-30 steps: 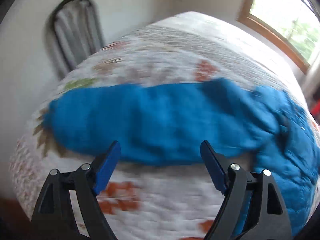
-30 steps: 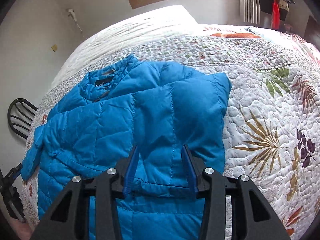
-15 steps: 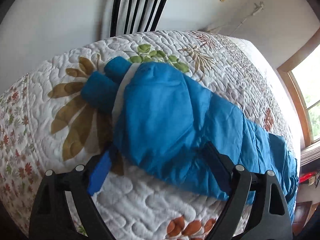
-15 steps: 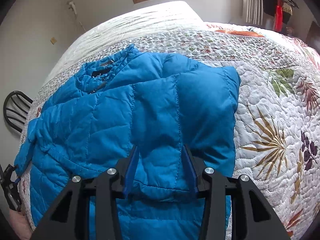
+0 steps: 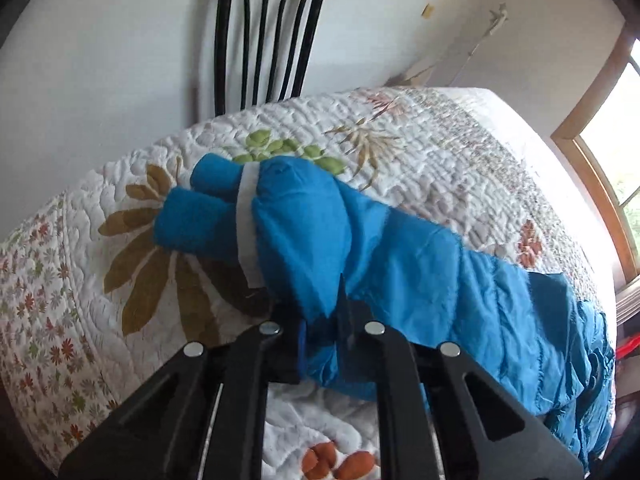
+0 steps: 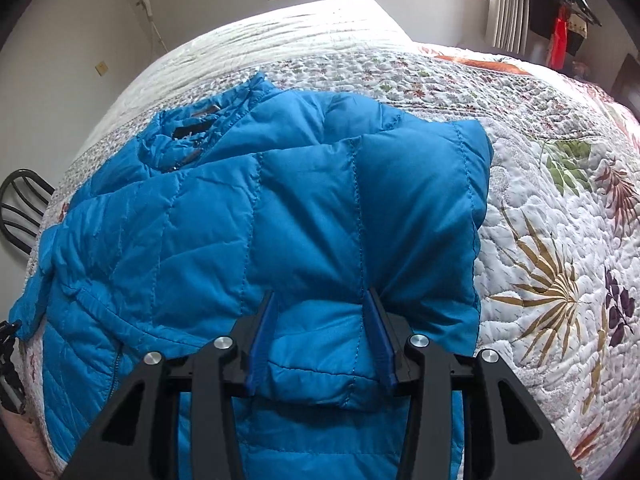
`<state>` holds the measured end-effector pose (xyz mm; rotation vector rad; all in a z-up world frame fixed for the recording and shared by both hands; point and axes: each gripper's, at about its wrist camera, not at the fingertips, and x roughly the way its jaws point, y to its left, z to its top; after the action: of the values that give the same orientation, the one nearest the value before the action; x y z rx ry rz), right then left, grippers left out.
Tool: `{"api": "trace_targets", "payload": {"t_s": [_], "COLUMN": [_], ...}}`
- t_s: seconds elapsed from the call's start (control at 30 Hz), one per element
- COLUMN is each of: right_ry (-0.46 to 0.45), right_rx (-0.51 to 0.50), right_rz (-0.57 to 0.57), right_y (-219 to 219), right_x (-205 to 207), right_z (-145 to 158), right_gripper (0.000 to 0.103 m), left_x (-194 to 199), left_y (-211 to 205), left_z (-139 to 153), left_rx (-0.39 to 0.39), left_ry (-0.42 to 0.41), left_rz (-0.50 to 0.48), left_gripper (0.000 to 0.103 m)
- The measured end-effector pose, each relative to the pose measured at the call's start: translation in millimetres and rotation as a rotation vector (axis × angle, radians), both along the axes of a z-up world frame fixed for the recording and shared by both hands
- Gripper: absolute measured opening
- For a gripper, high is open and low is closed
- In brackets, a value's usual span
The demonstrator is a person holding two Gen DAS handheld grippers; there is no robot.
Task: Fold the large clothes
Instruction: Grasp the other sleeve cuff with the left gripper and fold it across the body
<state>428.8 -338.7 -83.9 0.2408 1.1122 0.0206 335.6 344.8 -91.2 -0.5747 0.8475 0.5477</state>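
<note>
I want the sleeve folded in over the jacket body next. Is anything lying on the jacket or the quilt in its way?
Nothing visible does. The left gripper is shut on the sleeve, and the jacket body lies bare on the quilt. Only the right gripper sits at its hem, gripping a fold.

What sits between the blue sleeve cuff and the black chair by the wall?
Only bare floral quilt, in the left wrist view, separates the blue jacket's sleeve cuff from the black spindle-back chair.

jacket: bright blue, quilted | bedspread: white, floral-leaf print | chair: black
</note>
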Motion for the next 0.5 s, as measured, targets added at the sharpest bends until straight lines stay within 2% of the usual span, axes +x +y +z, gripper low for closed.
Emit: {"api": "trace_targets", "payload": {"t_s": [0.13,0.23,0.33,0.5], "right_ry": [-0.006,-0.025,-0.039,-0.036], "right_rx": [0.013,0.031,0.030,0.024], "right_rz": [-0.007,-0.004,0.006,0.013], "right_y": [-1.0,-1.0,2.0,5.4], "right_x": [-1.7,-5.3,-7.6,-6.8], "right_z": [3.4,12.3,19.2,18.8], "right_gripper": [0.045,0.046,0.046,0.046], "left_x": [-2.6,-3.3,2.9,19.4], "left_y": [-27.8,-64.3,-120.2,-219.5], "left_z": [29.1,59.0,86.0,107.4], "left_rx": [0.049,0.083,0.105,0.103], "left_ry": [-0.080,-0.160,-0.225,-0.286], "left_rz": [-0.052,-0.142,-0.279,-0.507], "left_gripper": [0.008,0.008,0.008,0.008]}}
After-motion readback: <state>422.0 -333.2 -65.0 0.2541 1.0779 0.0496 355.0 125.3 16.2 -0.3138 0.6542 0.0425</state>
